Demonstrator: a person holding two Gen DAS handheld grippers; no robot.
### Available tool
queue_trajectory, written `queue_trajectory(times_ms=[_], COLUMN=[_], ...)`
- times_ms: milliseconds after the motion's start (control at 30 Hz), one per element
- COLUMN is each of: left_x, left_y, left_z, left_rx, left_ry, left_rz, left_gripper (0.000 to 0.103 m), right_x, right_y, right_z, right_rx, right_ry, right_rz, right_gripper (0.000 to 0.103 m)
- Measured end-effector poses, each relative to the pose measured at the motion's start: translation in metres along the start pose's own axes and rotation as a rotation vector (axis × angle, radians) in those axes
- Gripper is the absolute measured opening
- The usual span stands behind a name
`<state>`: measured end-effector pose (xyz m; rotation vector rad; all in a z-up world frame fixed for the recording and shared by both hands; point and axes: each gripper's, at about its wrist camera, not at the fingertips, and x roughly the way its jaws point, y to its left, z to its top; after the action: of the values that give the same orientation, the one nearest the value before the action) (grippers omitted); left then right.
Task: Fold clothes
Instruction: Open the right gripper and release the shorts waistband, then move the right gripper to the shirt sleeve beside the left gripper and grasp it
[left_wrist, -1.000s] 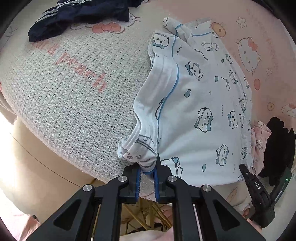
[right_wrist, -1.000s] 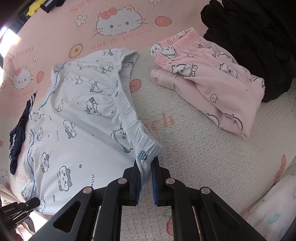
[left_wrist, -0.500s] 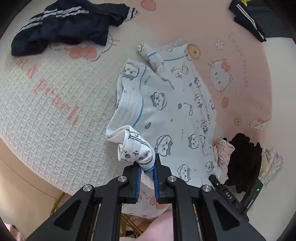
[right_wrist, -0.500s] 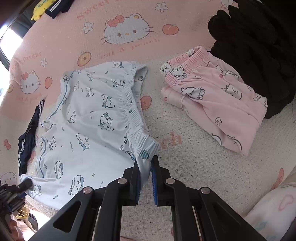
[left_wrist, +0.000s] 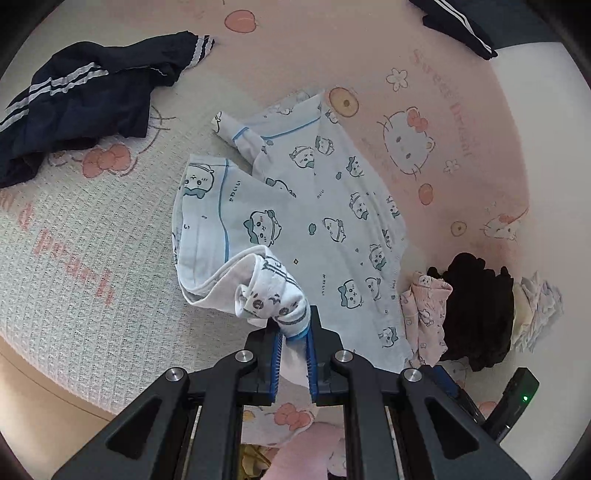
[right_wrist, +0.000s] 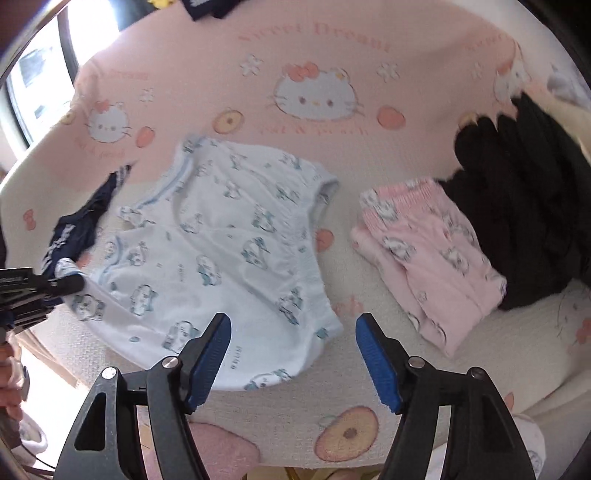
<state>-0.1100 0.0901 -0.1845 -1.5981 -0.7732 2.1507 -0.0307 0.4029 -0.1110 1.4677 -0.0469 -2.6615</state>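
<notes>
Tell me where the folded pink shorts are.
In the right wrist view, the pink shorts lie right of centre on the bedspread, between the light blue shorts and the black clothes.

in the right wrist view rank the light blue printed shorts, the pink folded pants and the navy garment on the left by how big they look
1. light blue printed shorts, the largest.
2. pink folded pants, clearly smaller.
3. navy garment, the smallest as seen, though it lies at the picture's edge and the other tongs partly cover it, so its real size is unsure.

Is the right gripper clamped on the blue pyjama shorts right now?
No: the right gripper has its jaws opening with nothing between them, and the blue pyjama shorts lie on the bed beyond its pads.
</notes>
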Motion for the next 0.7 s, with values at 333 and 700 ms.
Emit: queue_trajectory(times_ms=[333, 700], left_x=[-0.002, -0.008], left_y=[0.000, -0.012], left_z=[0.005, 0.013], left_rx=[0.020, 0.095], left_ry=[0.020, 0.019], left_rz=[-0.011, 0.004], left_gripper=[0.010, 0.010], right_x=[0.006, 0.011], right_y=[0.063, 0.111], right_z=[0.015, 0.007], right_rx=[-0.109, -0.259], right_ry=[-0.065, -0.069], right_rz=[0.170, 0.293], right_gripper=[0.070, 0.070])
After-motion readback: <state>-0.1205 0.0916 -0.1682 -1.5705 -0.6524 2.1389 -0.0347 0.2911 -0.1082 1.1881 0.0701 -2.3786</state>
